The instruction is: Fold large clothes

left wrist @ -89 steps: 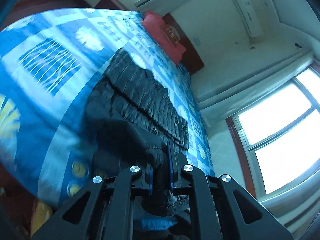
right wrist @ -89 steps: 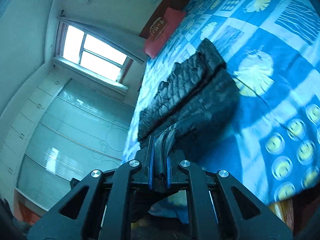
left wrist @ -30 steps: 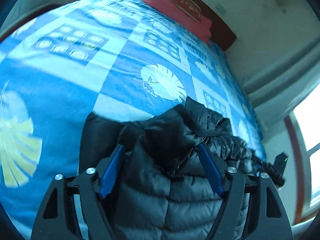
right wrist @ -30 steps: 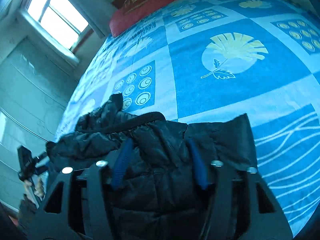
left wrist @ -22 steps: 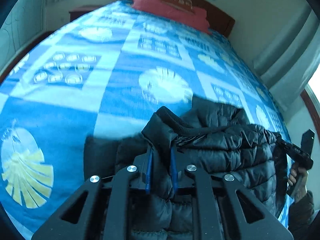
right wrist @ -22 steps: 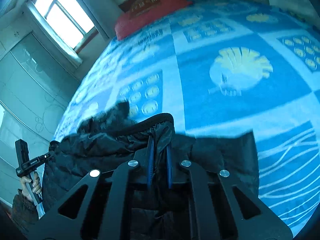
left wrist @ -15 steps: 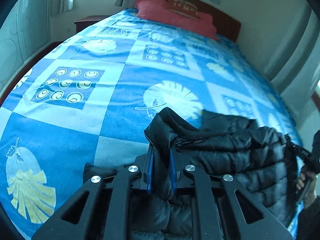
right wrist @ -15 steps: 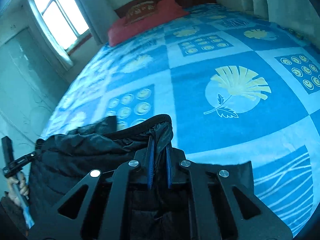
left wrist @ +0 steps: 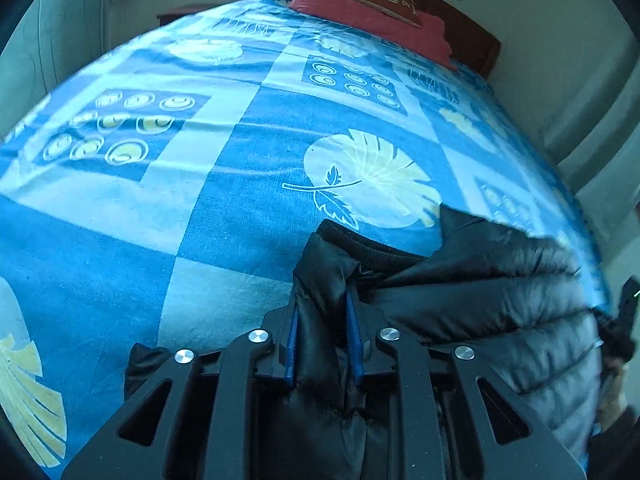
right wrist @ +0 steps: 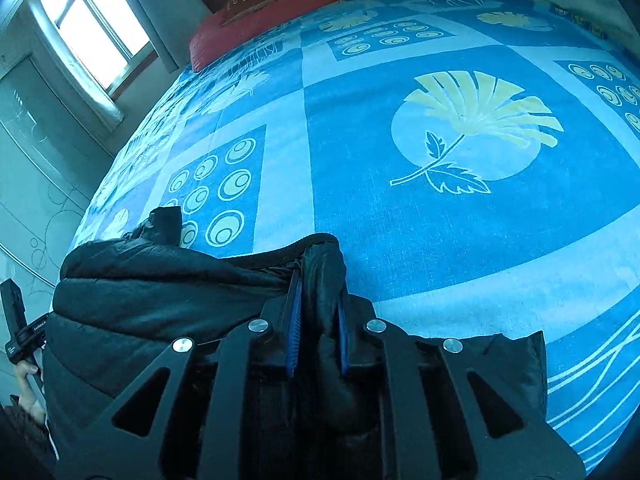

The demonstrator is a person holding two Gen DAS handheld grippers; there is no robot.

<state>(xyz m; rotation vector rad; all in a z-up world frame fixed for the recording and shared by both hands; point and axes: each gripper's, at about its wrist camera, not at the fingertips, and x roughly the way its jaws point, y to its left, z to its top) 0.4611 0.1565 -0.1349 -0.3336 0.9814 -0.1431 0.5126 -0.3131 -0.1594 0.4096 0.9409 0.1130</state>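
The left gripper (left wrist: 321, 334), black with blue-lined fingers, pinches a puffy fold of the black quilted down jacket (left wrist: 480, 304) near its ribbed hem edge; its jaws have just eased a little wider, yet the padding between them looks squeezed. The right gripper (right wrist: 318, 330) does the same at the other corner of that hem, its jaws likewise just loosened a touch but pressing on a thick wad of the fabric. Between the two, the jacket's edge hangs taut over the rest of the garment, which lies bunched on the blue patterned bedsheet (right wrist: 440, 240) at the near end of the bed, with a dark flap spilling out beside each gripper. A red pillow (left wrist: 368, 12) sits well apart at the headboard.

I'd say the fold is mid-way: the hem is being carried over the body of the jacket toward the collar end. The next move, I reckon, calls for both hands travelling together, keeping the edge level, then laying it squarely before letting go, since the slippery padding could slide out unevenly.
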